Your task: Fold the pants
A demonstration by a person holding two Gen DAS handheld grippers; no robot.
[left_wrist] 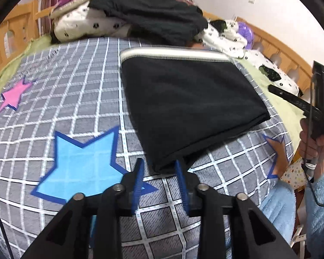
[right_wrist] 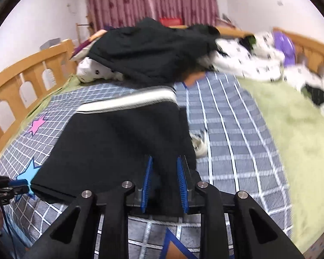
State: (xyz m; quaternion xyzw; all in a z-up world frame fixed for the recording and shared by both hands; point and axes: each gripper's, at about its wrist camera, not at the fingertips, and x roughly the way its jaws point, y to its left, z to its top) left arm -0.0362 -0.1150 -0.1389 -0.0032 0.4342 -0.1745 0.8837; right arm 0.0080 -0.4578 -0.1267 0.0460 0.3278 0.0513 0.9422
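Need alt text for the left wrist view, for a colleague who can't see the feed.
Folded black pants with a white-striped waistband lie on a grey checked bedspread with star prints, their near corner between the blue pads of the left gripper, whose jaws stand apart. At right, a hand in a fuzzy blue sleeve holds the right gripper. Heaped clothes lie behind.
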